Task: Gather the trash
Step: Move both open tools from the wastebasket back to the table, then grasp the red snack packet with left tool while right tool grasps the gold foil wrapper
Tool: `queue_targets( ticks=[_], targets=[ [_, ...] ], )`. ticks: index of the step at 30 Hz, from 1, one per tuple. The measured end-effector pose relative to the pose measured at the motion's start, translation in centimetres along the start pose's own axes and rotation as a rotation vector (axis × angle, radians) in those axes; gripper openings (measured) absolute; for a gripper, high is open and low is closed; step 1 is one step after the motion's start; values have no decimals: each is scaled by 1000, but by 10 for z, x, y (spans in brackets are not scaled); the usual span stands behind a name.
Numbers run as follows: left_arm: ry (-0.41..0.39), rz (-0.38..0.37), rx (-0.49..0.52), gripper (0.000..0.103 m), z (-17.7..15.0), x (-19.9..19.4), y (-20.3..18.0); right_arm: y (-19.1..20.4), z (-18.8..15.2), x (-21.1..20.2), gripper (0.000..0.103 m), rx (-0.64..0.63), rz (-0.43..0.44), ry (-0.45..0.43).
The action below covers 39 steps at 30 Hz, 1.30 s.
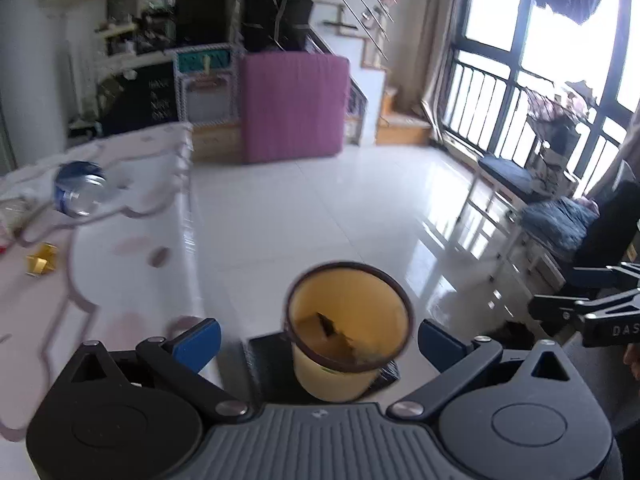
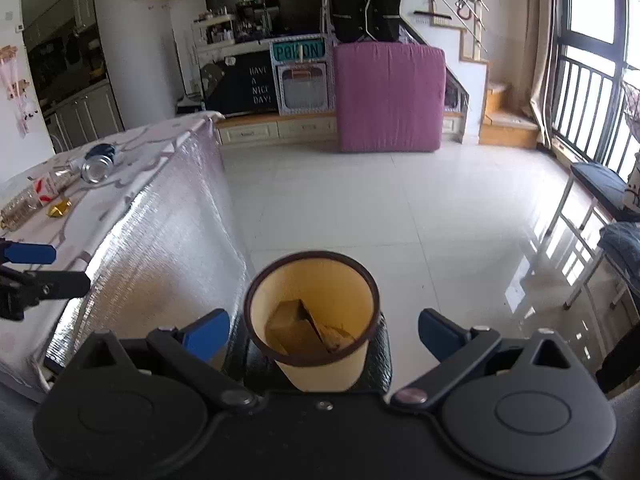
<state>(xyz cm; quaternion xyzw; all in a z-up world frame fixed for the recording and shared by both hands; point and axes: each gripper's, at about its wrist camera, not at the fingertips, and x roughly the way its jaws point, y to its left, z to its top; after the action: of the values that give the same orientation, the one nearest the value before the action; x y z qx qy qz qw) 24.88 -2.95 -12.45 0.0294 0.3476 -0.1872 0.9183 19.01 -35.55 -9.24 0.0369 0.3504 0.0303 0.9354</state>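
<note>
The left gripper point(image 1: 319, 340) stands wide open with nothing between its blue pads, and the right gripper point(image 2: 323, 334) is spread just as wide and also empty. Both hang above the yellow bin point(image 2: 316, 320), which sits on a dark stool point(image 2: 380, 360) on the floor just beside the covered surface point(image 2: 132, 168). The bin already holds what looks like a crumpled brown carton point(image 2: 298, 330) and some paper. The remaining trash lies well apart from both grippers, on the far part of the surface: a clear bottle with a blue label point(image 2: 96, 164) on its side, a gold wrapper point(image 2: 59, 206), a red-and-white packet point(image 2: 46, 188) and a second clear bottle point(image 2: 16, 208) near the left edge. The main risk, as I judge it, is the round bottle. Lying on its side on a smooth cloth, it may roll away from a closing pad or slip out if pinched off-centre. The gold wrapper is thin and flat, so the pads could close on the cloth instead and drag it, shifting everything else. The bin also looks perched on a narrow stool, so a low swing back could knock its rim and tip it. The left wrist view is blurred, so the exact edges of the items there are hard to read.
</note>
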Motion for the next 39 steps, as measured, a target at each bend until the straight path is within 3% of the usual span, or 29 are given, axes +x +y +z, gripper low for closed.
queue_targets(
  ticks=[12, 21, 27, 34, 39],
  targets=[
    [-132, 174, -107, 103, -12, -50, 114, 73, 20, 13, 103, -48, 94, -130],
    [-204, 316, -184, 103, -44, -93, 211, 143, 29, 37, 103, -82, 208, -150],
    [-207, 435, -298, 103, -69, -117, 287, 197, 29, 51, 103, -124, 296, -173],
    [-186, 460, -427, 103, -94, -124, 374, 264, 25, 67, 103, -239, 337, -218],
    [-186, 519, -500, 103, -87, -114, 430, 294, 31, 83, 103, -220, 391, -164]
  ],
)
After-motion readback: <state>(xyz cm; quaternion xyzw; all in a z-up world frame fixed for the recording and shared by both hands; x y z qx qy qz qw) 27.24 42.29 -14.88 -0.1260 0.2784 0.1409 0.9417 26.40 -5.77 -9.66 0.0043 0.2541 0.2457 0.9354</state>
